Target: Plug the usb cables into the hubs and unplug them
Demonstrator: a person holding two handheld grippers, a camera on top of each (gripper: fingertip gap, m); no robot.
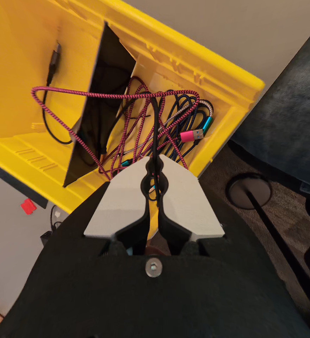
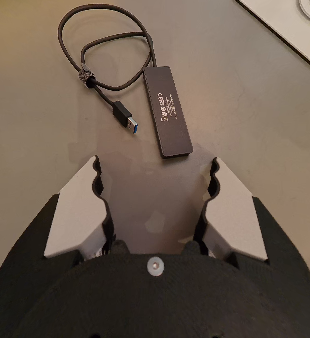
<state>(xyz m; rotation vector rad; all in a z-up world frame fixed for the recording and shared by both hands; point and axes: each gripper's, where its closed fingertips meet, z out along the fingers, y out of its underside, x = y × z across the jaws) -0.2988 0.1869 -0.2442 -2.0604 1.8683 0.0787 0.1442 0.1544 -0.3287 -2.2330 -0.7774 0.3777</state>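
Observation:
In the left wrist view, my left gripper [image 1: 155, 159] is shut on a thin black cable [image 1: 155, 128] that runs up between the pads. A pink-and-black braided cable [image 1: 88, 94] hangs tangled across it above a yellow bin [image 1: 187, 60]. The bin holds several coiled cables, a pink USB plug [image 1: 190, 136] and a teal connector [image 1: 208, 124]. In the right wrist view, my right gripper [image 2: 155, 160] is open and empty over the grey table [image 2: 251, 118]. A black USB hub [image 2: 167, 111] lies just ahead of it, with its own cord [image 2: 68, 45] looped and its plug [image 2: 125, 118] free.
A black divider [image 1: 99, 91] splits the bin; another black cable with a plug [image 1: 56, 53] lies in the left part. A round chair base [image 1: 249, 192] stands on the carpet to the right. A red piece [image 1: 28, 206] lies left of the bin. A white board [image 2: 287, 23] is at the table's far right. Spacing between my two grippers at the tips: around 45 cm. The black USB hub [image 2: 167, 111] is closer to my right gripper, around 5 cm from its tips; the left tips are 45 cm off.

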